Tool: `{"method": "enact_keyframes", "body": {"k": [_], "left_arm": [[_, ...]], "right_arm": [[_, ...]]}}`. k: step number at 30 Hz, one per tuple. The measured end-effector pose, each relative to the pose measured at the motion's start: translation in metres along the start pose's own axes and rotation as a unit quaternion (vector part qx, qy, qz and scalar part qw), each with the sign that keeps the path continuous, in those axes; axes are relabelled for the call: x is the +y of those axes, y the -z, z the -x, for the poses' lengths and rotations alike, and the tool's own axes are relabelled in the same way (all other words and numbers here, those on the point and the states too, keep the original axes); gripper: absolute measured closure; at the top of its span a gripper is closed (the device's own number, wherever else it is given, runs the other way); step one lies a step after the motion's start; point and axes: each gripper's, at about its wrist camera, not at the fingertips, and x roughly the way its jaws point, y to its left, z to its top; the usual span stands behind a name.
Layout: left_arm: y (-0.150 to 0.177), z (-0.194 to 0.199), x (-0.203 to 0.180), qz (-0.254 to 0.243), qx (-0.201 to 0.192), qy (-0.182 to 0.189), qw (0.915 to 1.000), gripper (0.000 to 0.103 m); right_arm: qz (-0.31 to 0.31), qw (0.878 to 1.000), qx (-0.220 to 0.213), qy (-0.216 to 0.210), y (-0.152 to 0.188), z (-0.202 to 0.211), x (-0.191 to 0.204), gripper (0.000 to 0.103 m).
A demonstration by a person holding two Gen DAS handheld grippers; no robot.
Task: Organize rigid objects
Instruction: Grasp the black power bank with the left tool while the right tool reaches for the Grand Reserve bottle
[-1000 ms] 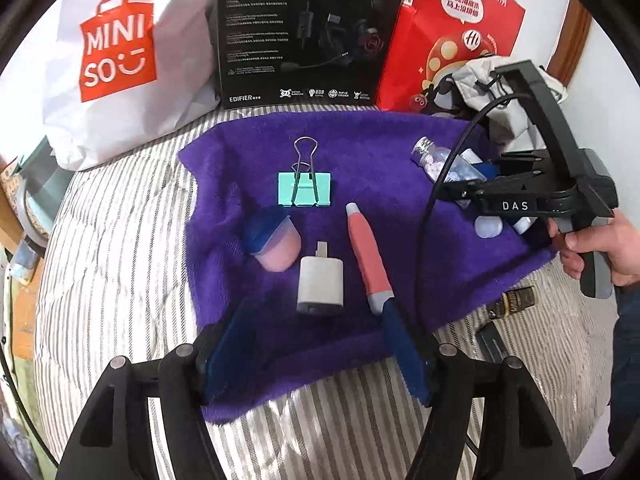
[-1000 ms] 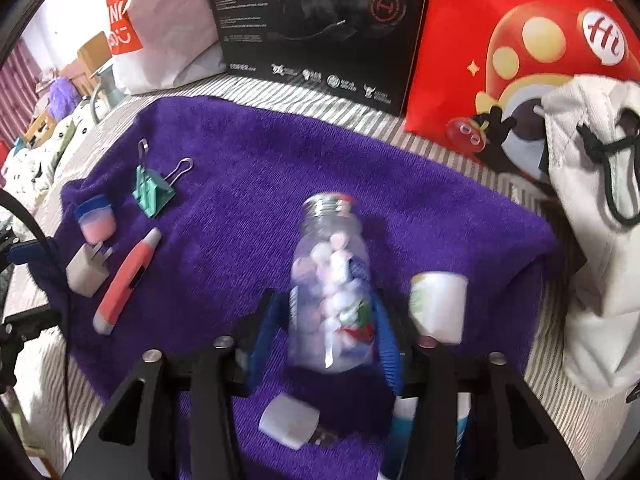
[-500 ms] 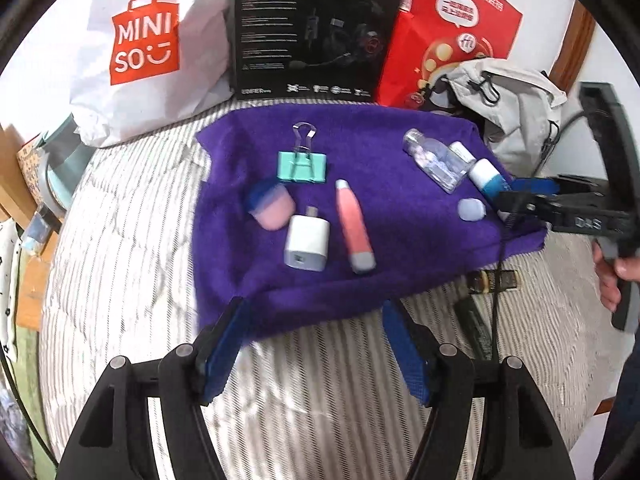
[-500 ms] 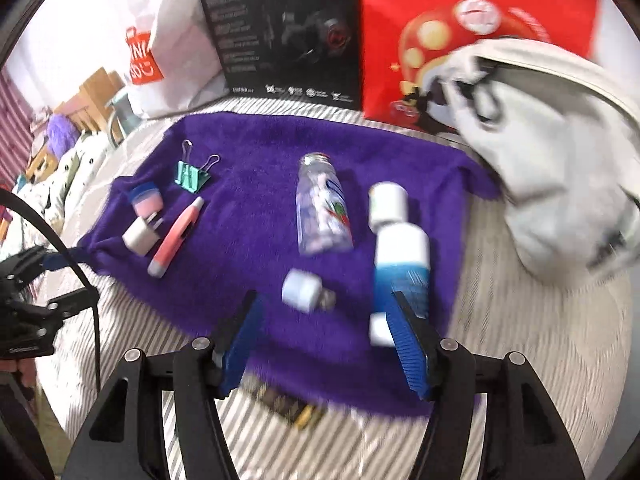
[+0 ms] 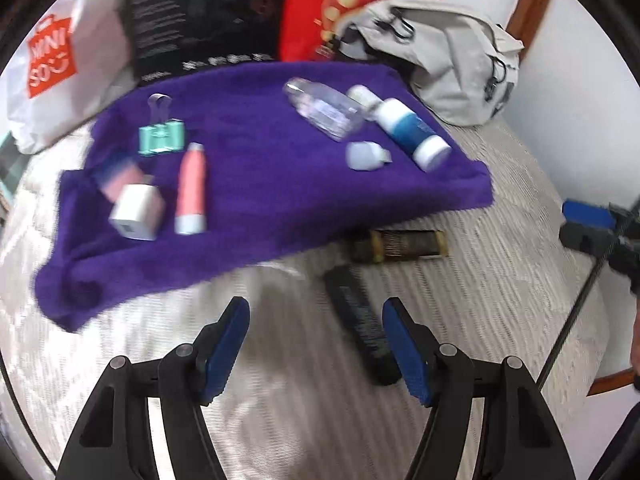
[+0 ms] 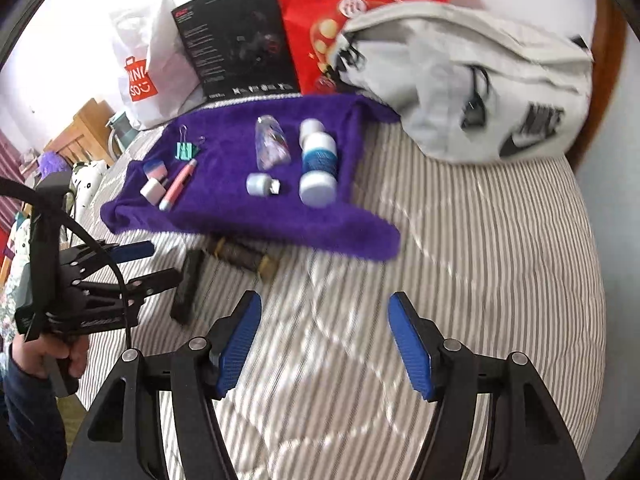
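Note:
A purple towel (image 5: pixel 260 184) (image 6: pixel 224 216) lies on the striped bed. On it rest a green binder clip (image 5: pixel 162 138), a pink pen (image 5: pixel 191 190), a white charger (image 5: pixel 138 212), a pink-and-blue eraser (image 5: pixel 116 178), a clear bottle (image 5: pixel 324 110) (image 6: pixel 271 148), a blue-and-white bottle (image 5: pixel 412 130) (image 6: pixel 318 164) and a small white cap (image 5: pixel 366 155) (image 6: pixel 260 184). In front of the towel lie a dark bar (image 5: pixel 400 245) (image 6: pixel 242 256) and a black stick (image 5: pixel 362 326) (image 6: pixel 188 286). My left gripper (image 5: pixel 316 344) (image 6: pixel 148 262) is open beside the stick. My right gripper (image 6: pixel 324 340) is open over bare bedding.
A white shopping bag (image 5: pixel 52 64), a black box (image 5: pixel 204 12), a red bag (image 6: pixel 352 12) and a grey backpack (image 6: pixel 480 84) (image 5: pixel 452 60) stand behind the towel. Striped bedding (image 6: pixel 460 260) stretches to the right. A hand (image 6: pixel 44 356) holds the left gripper's handle.
Both grippers drew back off the towel toward the bed's near side. The right gripper let go of the clear bottle, which now lies on the towel. The left view swung right toward the black stick.

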Motion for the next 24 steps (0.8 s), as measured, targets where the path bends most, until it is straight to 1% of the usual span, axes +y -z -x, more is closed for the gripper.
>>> {"method": "enact_keyframes", "body": {"k": [2, 6, 8, 10, 13, 14, 16, 17, 18, 19, 20, 24], "left_arm": [[0.001, -0.008, -0.009, -0.006, 0.005, -0.004, 1.0000, 0.036], [0.007, -0.018, -0.016, -0.034, 0.014, -0.051, 0.9980, 0.035], [0.012, -0.013, -0.010, -0.031, 0.005, -0.053, 0.9981, 0.035], [0.014, -0.011, 0.002, -0.020, 0.009, -0.066, 0.9976, 0.035], [0.016, -0.006, 0.012, -0.008, 0.003, -0.056, 0.9984, 0.036], [0.016, -0.006, 0.011, -0.009, 0.000, -0.052, 0.9986, 0.041], [0.016, -0.006, 0.004, -0.032, -0.004, -0.036, 0.9988, 0.050], [0.016, -0.007, -0.003, -0.053, -0.006, -0.038, 0.9978, 0.057], [0.016, -0.008, -0.008, -0.067, -0.007, -0.046, 0.9967, 0.062], [0.016, -0.008, -0.013, -0.081, -0.010, -0.050, 0.9954, 0.072], [0.016, -0.008, -0.016, -0.088, -0.009, -0.039, 0.9953, 0.082], [0.015, -0.008, -0.015, -0.095, -0.003, -0.030, 0.9950, 0.082]], "right_arm": [[-0.006, 1.000, 0.006, 0.003, 0.008, 0.000, -0.005, 0.037], [-0.014, 1.000, 0.013, 0.004, 0.018, -0.002, -0.012, 0.037], [-0.016, 1.000, 0.014, 0.004, 0.019, -0.003, -0.012, 0.037], [-0.016, 1.000, 0.015, 0.002, 0.019, -0.005, -0.011, 0.037], [-0.016, 1.000, 0.018, -0.004, 0.017, -0.010, -0.008, 0.037], [-0.013, 1.000, 0.020, -0.006, 0.017, -0.012, -0.006, 0.037], [-0.004, 1.000, 0.024, -0.010, 0.015, -0.017, 0.000, 0.037], [0.000, 1.000, 0.025, -0.013, 0.015, -0.018, 0.002, 0.037], [0.002, 1.000, 0.026, -0.015, 0.014, -0.020, 0.003, 0.037], [0.004, 0.999, 0.028, -0.017, 0.014, -0.022, 0.005, 0.037], [0.006, 0.999, 0.030, -0.020, 0.014, -0.024, 0.007, 0.037], [0.025, 0.998, 0.031, -0.040, 0.011, -0.034, 0.019, 0.037]]}}
